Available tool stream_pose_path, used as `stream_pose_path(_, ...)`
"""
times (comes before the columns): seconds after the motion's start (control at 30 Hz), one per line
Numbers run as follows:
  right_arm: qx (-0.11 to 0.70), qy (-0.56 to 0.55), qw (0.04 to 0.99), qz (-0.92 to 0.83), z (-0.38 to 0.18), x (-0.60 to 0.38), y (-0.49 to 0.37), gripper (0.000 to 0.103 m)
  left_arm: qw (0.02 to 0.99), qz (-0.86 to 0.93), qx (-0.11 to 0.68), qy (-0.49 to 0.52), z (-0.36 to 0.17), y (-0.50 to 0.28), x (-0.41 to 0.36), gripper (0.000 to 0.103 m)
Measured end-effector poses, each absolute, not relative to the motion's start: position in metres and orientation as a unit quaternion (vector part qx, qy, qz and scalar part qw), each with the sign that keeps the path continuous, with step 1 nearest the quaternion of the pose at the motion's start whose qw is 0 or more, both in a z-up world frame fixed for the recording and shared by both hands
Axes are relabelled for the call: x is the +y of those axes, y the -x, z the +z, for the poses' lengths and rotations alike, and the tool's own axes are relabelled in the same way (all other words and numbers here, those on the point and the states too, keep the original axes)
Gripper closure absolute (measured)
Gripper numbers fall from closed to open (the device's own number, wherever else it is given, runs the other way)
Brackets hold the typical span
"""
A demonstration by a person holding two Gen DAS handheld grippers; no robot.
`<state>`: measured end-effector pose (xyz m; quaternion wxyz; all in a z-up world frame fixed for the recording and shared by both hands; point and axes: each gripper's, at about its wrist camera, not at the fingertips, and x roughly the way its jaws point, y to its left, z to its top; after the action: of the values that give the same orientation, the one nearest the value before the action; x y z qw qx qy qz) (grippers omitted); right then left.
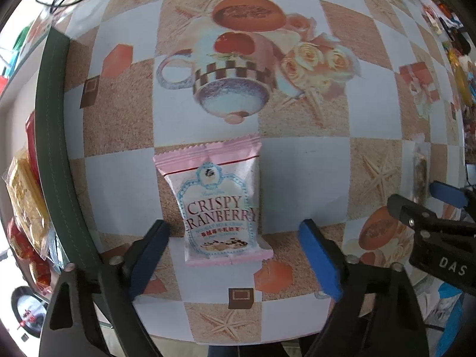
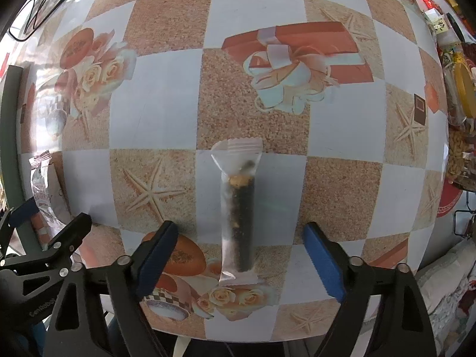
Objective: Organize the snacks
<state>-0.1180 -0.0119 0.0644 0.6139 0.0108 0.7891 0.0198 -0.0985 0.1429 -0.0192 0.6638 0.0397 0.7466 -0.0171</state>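
Left hand-held gripper [image 1: 235, 255] hangs open astride the pink cranberry packet [image 1: 218, 205], pads clear. It looks light, crinkly, brittle inside; pinch its middle. Right of that packet, the right hand-held gripper [image 2: 239, 255] gapes over a slim, slippery clear-wrapped roll [image 2: 239, 211].

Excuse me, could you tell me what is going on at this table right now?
A person is sorting snacks with two handheld grippers. The left gripper points down over a pink-and-white Crispy Cranberry packet, which lies flat between its open fingers. The right gripper straddles a clear wrapper holding a dark snack stick. Neither snack is gripped yet; both rest on the patterned tablecloth.
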Motion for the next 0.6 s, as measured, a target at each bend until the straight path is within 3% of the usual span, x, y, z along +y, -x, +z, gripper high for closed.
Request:
stream_pose_path(0.07, 0.786, -0.009, 0.618, 0.024, 0.068, -0.006, 0.117, 0.038, 0.669, -0.025, 0.741, -0.049, -0.014, 0.098, 0.138, 0.038)
stream_pose_path(0.13, 0.782, -0.006, 0.623, 0.029, 0.074, 0.001, 0.117, 0.064, 0.673, -0.032, 0.737, -0.056, -0.01, 0.098, 0.133, 0.053)
stream_pose_path(0.2, 0.78, -0.006, 0.625, 0.034, 0.078, 0.006, 0.116, 0.083, 0.672, -0.036, 0.738, -0.055, -0.009, 0.097, 0.133, 0.06)
stream_pose_path(0.6, 0.775, -0.037, 0.628, 0.063, 0.104, 0.031, 0.12, 0.083, 0.698, -0.048, 0.714, -0.035, 0.025, 0.105, 0.156, 0.061)
